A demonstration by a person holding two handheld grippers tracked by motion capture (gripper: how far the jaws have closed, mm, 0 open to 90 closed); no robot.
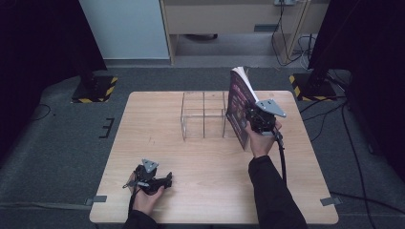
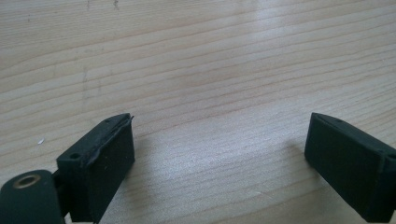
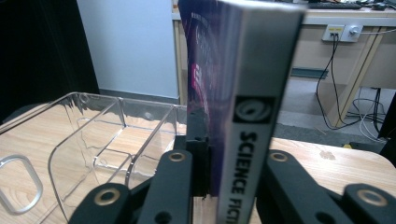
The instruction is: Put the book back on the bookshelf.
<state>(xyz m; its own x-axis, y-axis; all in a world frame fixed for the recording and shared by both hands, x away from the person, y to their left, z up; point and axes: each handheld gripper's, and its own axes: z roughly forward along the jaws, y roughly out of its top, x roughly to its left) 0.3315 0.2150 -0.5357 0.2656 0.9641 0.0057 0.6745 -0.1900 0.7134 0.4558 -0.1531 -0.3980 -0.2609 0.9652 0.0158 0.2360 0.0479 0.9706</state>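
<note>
Resting nearest the front edge of the counter (image 1: 200, 191), well short of the clear rack (image 1: 203, 114), the left claw (image 1: 160, 183) is lying low on the wood in the person's left hand (image 1: 145, 198). Seen along its own length, its two black jaws are standing wide apart over bare wood grain, with nothing between them. Its forearm is coming in from the front edge, and the claw is pointing across the counter towards the right side.

Farther back, just to the right of the rack, the right hand (image 1: 260, 140) is gripping the right claw (image 1: 246, 119), the sleeve stretching up from the front edge with the wrist raised off the counter. That claw is pointing left, towards the rack, and is clamped on a book (image 1: 239, 107). Its own view is showing the jaws pressing on both sides of the book (image 3: 243, 116), low on the spine, which is facing the camera with the words SCIENCE FICTION running down it. The book is standing upright, slightly tilted, its purple cover facing the rack and its pages fanning a little at the top. It is sitting at the rack's right end; whether its lower edge is touching the counter or the rack cannot be told.

Beyond the book, the rack's open compartments (image 3: 121, 135) are lying side by side, clear walls rising between them.
</note>
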